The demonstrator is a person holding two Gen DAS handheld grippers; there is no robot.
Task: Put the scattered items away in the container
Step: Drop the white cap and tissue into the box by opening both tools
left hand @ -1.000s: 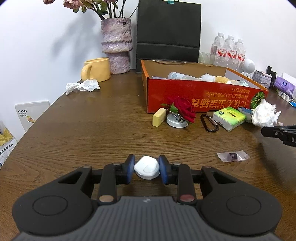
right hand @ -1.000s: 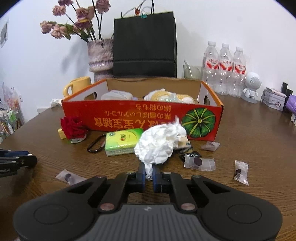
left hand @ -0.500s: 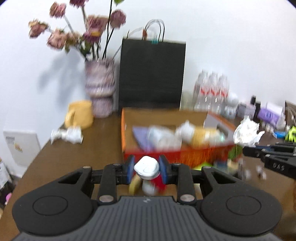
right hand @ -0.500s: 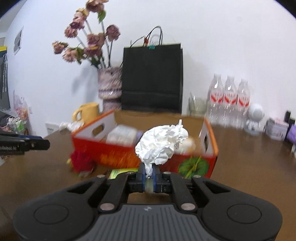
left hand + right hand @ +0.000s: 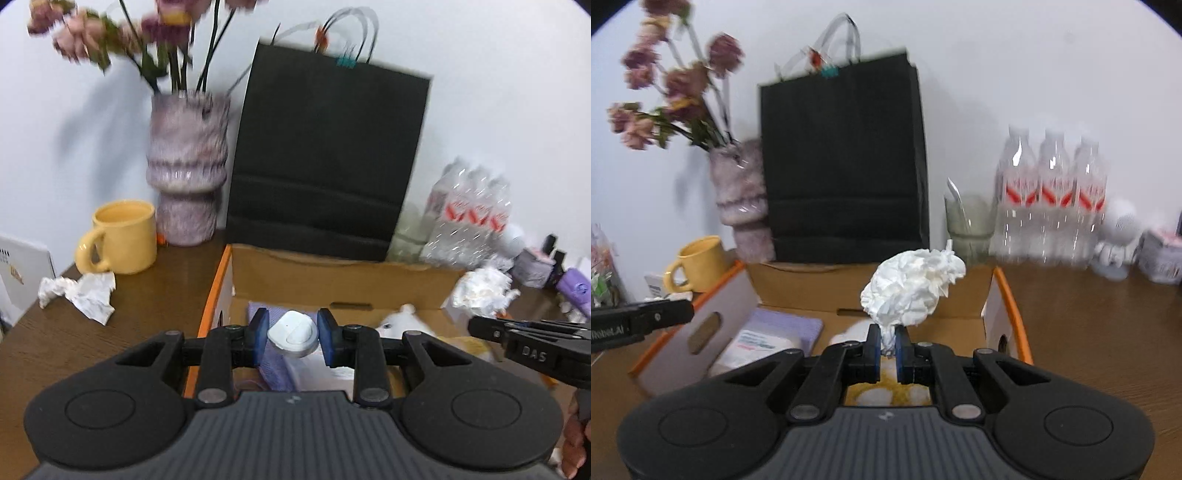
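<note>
Above the box (image 5: pixel 343 284), left claw (image 5: pixel 292 336) grips a white case (image 5: pixel 293 334), right claw (image 5: pixel 886 350) crumpled tissue (image 5: pixel 912 291).

Bright, even indoor light; motion blur smears the flowers (image 5: pixel 110 40) and bottles (image 5: pixel 469 218) beyond each tool, and fisheye corners darken.

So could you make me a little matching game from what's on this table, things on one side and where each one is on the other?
Things:
1. white case
2. tissue ball
3. yellow mug
4. flat crumpled paper

Places:
A. lying on the table in front of the mug
B. held in the left gripper over the box
C. standing beside the vase
D. pinched in the right gripper over the box

Pairs: 1-B, 2-D, 3-C, 4-A
</note>
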